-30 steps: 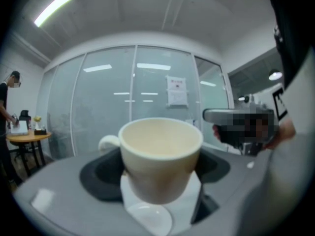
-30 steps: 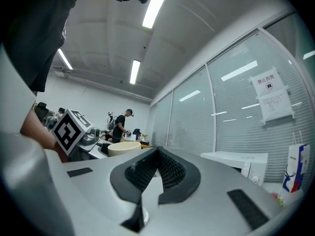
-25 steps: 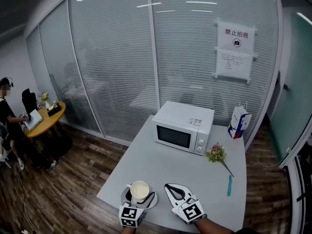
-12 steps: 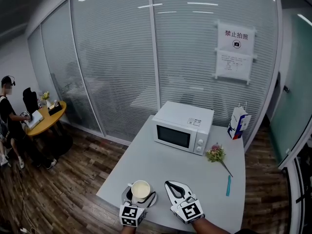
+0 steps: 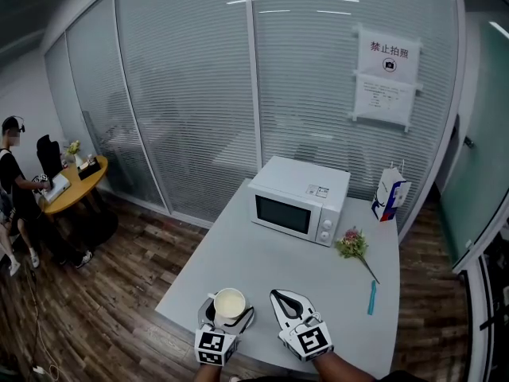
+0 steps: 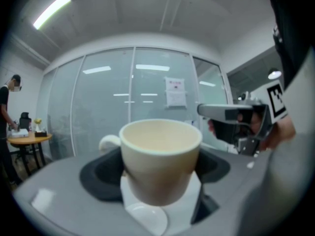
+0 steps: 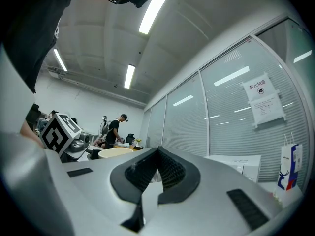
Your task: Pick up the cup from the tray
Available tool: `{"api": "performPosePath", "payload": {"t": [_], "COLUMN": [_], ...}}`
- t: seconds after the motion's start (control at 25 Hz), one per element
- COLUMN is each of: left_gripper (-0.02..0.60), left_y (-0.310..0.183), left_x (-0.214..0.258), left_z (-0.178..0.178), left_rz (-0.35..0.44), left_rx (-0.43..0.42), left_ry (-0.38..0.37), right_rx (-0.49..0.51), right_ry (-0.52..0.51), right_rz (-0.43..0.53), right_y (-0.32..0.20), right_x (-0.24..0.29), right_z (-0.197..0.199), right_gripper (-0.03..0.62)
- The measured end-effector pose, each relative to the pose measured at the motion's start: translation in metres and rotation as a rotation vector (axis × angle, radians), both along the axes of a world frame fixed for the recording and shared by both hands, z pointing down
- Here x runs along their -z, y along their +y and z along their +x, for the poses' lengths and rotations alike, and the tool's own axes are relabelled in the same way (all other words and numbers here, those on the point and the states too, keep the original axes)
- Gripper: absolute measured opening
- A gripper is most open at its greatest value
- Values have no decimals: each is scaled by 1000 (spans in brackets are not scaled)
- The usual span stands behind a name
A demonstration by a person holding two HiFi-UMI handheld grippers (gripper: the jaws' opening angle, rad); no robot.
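Observation:
A cream cup point(image 5: 229, 302) with a handle on its left side sits between the dark-padded jaws of my left gripper point(image 5: 228, 315), low over the near left part of the grey table point(image 5: 262, 257). In the left gripper view the cup point(image 6: 160, 156) fills the middle, gripped at its lower body by the left gripper point(image 6: 160, 183). My right gripper point(image 5: 286, 299) is just right of it, jaws together and empty; the right gripper point(image 7: 157, 157) shows its ribbed pads meeting. The cup's rim point(image 7: 118, 153) shows to its left. I cannot make out a tray.
A white microwave point(image 5: 301, 200) stands at the back of the table, a milk carton point(image 5: 389, 196) at the far right corner, a small flower sprig point(image 5: 352, 245) and a blue pen point(image 5: 371, 297) on the right side. A glass wall is behind. A person point(image 5: 12, 165) stands at a round table, far left.
The head view has shifted a little, so the table sits slightly lower in the frame. Both grippers and the cup keep the same stance relative to each other.

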State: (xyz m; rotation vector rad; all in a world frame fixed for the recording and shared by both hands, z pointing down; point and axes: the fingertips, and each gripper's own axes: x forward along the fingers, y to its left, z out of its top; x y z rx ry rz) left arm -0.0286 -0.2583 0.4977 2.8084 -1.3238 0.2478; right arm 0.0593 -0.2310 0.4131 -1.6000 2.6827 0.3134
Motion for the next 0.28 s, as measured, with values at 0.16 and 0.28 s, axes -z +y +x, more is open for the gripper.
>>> {"api": "performPosePath", "payload": {"t": [0.16,0.28], "left_gripper": [426,426], "left_y": [-2,-3], "left_x": [0,-1], "left_z": [-1,-1], "left_rz": [1,-4], "left_rx": [7,7], "left_ry": [-4,-1], "right_rx": [-29,-36], "right_ry": [-19,-34], "right_rz": [-27,-39], "right_y": [-3,-5], "right_x": [-4,-7], "right_z": [6,8], "right_gripper": [-11,-11]}}
